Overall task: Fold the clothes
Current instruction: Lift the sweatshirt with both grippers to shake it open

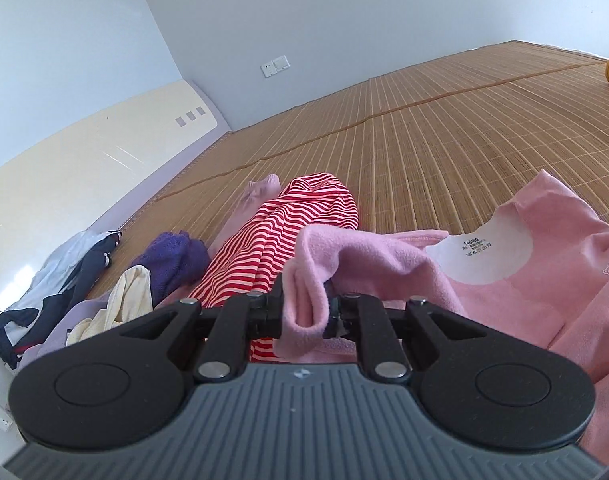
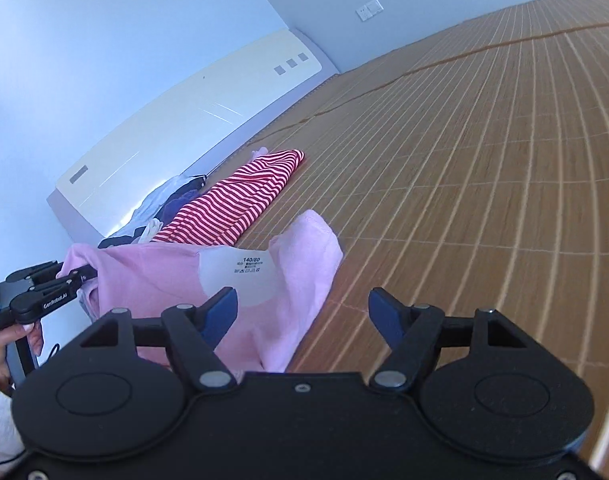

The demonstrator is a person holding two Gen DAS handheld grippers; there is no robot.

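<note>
The left wrist camera sits just behind the left gripper (image 1: pixel 304 312), low and close over the pink top (image 1: pixel 524 280), facing across the bamboo mat (image 1: pixel 464 128) toward the wall corner. The right wrist camera sits behind the right gripper (image 2: pixel 302 312), higher and tilted, facing the same corner. Both views share the pink top (image 2: pixel 164 272), its neck label, the striped garment (image 1: pixel 272 240) (image 2: pixel 240 204), headboard (image 1: pixel 84 152) (image 2: pixel 184 120) and mat (image 2: pixel 484 160). The right view also shows the left gripper (image 2: pixel 78 270) from the side.
</note>
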